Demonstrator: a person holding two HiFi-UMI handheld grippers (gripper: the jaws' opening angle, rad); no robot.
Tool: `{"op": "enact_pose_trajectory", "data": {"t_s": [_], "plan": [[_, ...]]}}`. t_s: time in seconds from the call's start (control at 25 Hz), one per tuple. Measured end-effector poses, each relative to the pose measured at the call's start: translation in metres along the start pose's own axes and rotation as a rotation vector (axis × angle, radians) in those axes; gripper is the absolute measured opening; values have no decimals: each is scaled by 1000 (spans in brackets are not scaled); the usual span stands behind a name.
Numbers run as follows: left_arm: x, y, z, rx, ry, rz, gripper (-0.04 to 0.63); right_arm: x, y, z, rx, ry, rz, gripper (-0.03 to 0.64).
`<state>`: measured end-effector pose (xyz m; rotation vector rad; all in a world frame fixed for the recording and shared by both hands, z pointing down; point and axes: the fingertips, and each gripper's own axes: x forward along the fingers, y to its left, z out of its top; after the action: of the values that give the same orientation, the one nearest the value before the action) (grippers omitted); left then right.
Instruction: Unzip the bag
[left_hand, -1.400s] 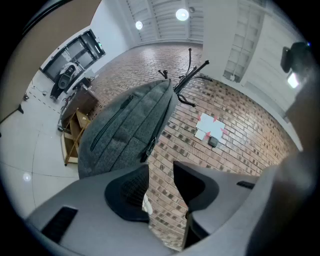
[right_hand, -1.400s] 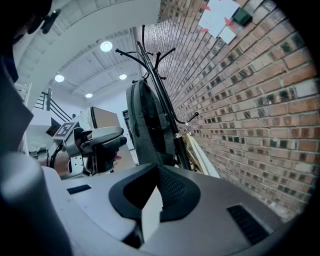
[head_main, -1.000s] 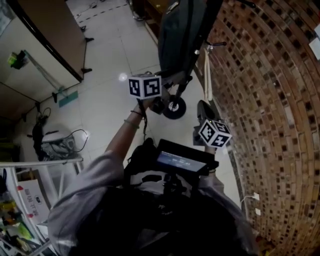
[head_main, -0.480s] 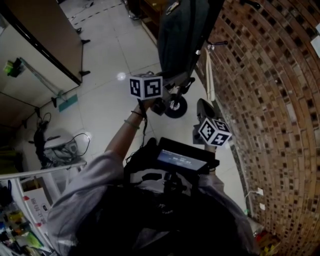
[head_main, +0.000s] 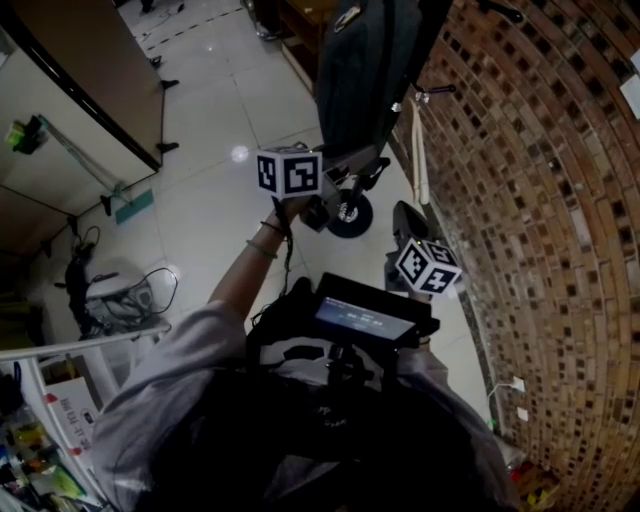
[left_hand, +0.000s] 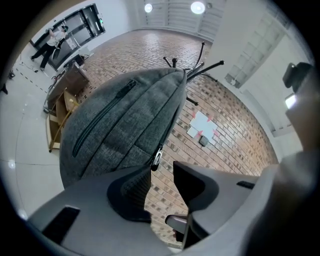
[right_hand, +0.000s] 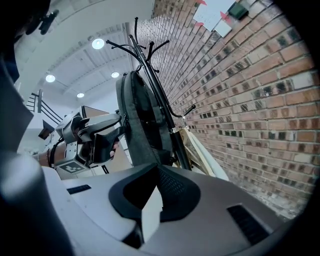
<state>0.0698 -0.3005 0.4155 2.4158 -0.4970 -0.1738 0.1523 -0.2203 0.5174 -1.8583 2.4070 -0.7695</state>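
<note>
A grey backpack (head_main: 365, 70) hangs upright on a black coat rack (right_hand: 155, 75) beside the brick wall. Its main zipper runs down the edge, and the metal zipper pull (left_hand: 157, 159) hangs near the bag's lower corner. My left gripper (left_hand: 161, 184) is open, raised under that corner, with the pull just above the gap between its jaws and touching neither. In the head view the left gripper (head_main: 332, 205) sits below the bag. My right gripper (head_main: 408, 225) hangs lower and to the right, shut and empty (right_hand: 152, 197), apart from the bag (right_hand: 137, 120).
The brick wall (head_main: 530, 200) runs close along the right. The rack's round base (head_main: 350, 213) stands on the tiled floor under the bag, with wooden boards (right_hand: 202, 150) leaning behind it. A white shelf and cables (head_main: 110, 290) lie to the left.
</note>
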Motion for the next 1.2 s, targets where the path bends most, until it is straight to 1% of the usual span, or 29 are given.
{"op": "enact_pose_trajectory", "data": {"t_s": [0.12, 0.32, 0.44, 0.48, 0.68, 0.96, 1.12, 1.2], "plan": [[3, -3, 0, -1, 6, -25, 144, 1, 0, -1, -4, 1, 2, 5], [9, -5, 2, 20, 15, -33, 123, 3, 0, 0, -7, -2, -2, 5], [15, 2, 0, 59, 26, 0, 35, 3, -3, 0, -3, -6, -11, 5], [16, 5, -1, 62, 29, 5, 18, 3, -4, 0, -1, -7, -14, 5], [16, 3, 1, 19, 19, -21, 17, 4, -9, 0, 10, -7, -24, 5], [9, 1, 1, 19, -4, -35, 15, 7, -7, -3, 9, -1, -23, 5], [8, -9, 7, -32, -28, -78, 15, 10, -7, -4, 15, 0, -20, 5], [6, -12, 11, -30, -45, -79, 16, 11, -6, -4, 15, 0, -19, 5]]}}
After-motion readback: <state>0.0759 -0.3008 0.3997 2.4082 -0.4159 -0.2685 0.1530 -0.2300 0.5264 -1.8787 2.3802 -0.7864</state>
